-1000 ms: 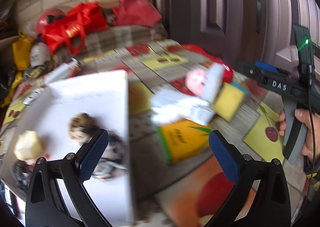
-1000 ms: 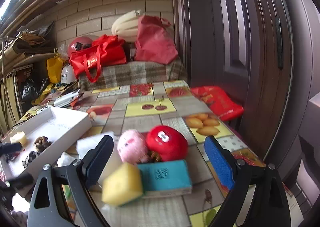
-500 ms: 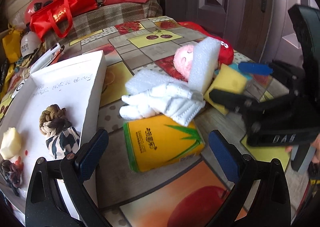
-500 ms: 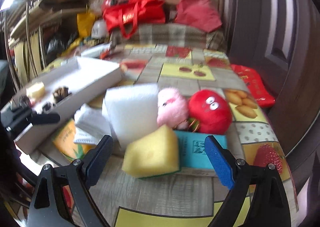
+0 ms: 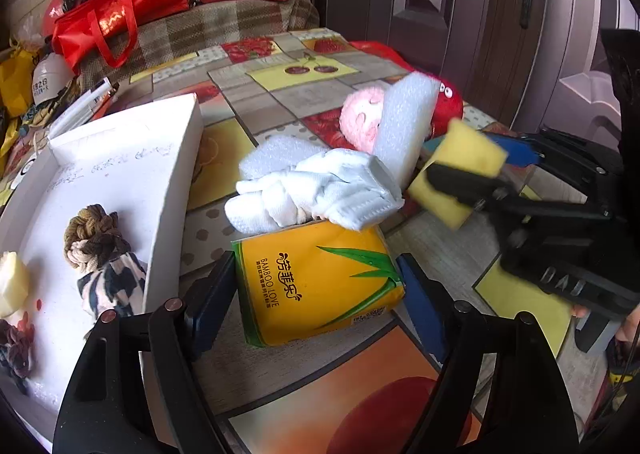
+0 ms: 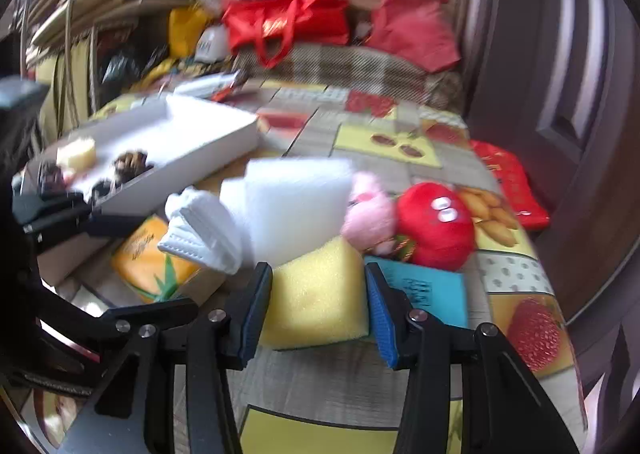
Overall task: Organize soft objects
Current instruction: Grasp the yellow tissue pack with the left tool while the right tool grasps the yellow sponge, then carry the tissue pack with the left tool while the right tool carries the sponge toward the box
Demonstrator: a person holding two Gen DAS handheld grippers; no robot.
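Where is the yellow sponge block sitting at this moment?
The yellow sponge block sits between the right tool's blue pads on the fruit-print tablecloth, in front of the white foam sheet, with the teal block on its right.

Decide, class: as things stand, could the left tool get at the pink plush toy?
Probably not directly. The left tool sits around the yellow tissue pack, and the white cloth bundle and upright foam block lie in front of the pink plush toy.
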